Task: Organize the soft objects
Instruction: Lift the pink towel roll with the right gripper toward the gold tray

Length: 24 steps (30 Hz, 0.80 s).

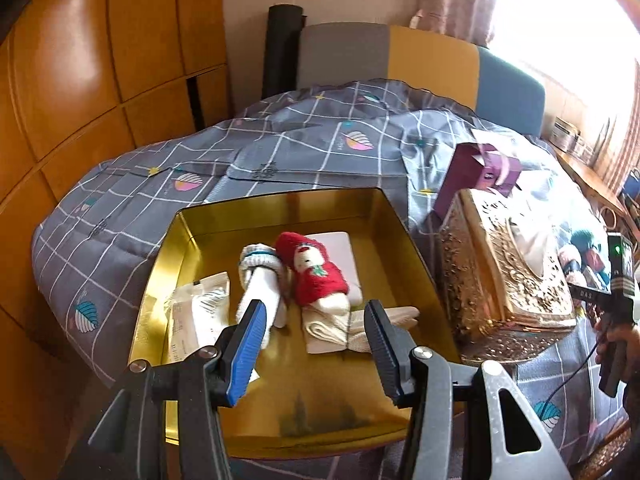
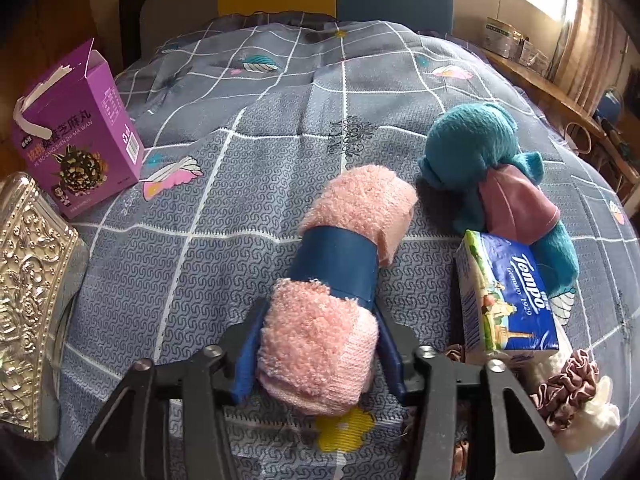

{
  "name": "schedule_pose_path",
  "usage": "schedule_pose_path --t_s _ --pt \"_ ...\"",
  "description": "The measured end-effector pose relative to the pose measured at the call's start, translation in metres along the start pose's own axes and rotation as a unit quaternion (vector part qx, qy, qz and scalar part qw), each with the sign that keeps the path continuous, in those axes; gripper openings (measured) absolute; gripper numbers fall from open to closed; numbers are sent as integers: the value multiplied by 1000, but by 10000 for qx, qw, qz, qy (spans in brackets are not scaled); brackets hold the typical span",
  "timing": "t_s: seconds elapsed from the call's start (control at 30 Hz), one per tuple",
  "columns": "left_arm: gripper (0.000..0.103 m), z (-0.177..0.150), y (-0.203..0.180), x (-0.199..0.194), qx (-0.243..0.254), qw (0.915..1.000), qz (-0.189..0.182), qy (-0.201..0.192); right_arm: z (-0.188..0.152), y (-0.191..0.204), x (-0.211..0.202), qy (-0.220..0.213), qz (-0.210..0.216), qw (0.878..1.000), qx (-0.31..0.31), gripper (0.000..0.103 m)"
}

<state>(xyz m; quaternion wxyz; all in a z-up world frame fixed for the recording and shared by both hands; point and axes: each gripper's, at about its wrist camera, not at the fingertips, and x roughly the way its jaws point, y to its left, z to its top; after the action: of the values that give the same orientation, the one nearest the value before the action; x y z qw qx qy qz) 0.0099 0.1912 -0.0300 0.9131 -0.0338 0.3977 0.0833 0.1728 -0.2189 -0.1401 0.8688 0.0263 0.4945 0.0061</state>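
Slipping is the main danger, in my judgement: the rolled pink towel (image 2: 340, 280) with its blue band (image 2: 336, 264) is thick and fluffy, and the right gripper (image 2: 318, 354) has only the near end of it between its jaws, so if it is lifted from this end the far part may sag or pull out. The jaws stand on both sides of the roll, but I cannot tell whether the pads really press on it. The roll lies on the grey quilt (image 2: 240, 92) and stretches forward, away from the gripper. The left gripper (image 1: 316, 344) is spread and empty above the near part of the gold tin (image 1: 400, 216), where the red-clothed plush bear (image 1: 316, 272) and a rolled white sock (image 1: 260, 280) lie just ahead of its fingertips.
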Motion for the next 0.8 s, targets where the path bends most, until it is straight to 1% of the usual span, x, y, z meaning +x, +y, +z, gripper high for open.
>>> schedule_pose_path --t_s 0.03,0.07,0.17,0.3,0.37,0.4,0.43,0.53,0.7,0.8 --pt "51 0 -2 0 36 10000 -2 8 1 1 0 73 82 9999 26 79" --pt "51 -1 -5 0 66 10000 -7 21 1 2 -1 119 104 9999 51 81" --pt "51 -3 -11 0 149 9999 -26 63 2 0 -2 211 185 9994 196 82" --pt "51 -6 -20 0 237 9996 -103 101 4 -9 -4 229 351 9977 530 81" --pt "51 -8 -24 1 272 9994 -155 134 4 -10 -5 232 310 9977 548 67" --pt "51 -9 -25 1 291 9993 -163 159 4 -11 -5 234 262 9979 546 51" --pt "51 -9 -26 2 294 9993 -179 162 4 -12 -6 231 190 9980 556 41" --pt "51 -10 -27 1 302 9992 -201 138 5 -15 -7 202 181 9977 625 34" --pt "51 -10 -26 2 290 9992 -216 145 4 -8 -7 172 6 9993 337 34" --pt "51 -9 -24 2 265 9992 -248 153 6 -7 -8 212 -62 9994 275 34"
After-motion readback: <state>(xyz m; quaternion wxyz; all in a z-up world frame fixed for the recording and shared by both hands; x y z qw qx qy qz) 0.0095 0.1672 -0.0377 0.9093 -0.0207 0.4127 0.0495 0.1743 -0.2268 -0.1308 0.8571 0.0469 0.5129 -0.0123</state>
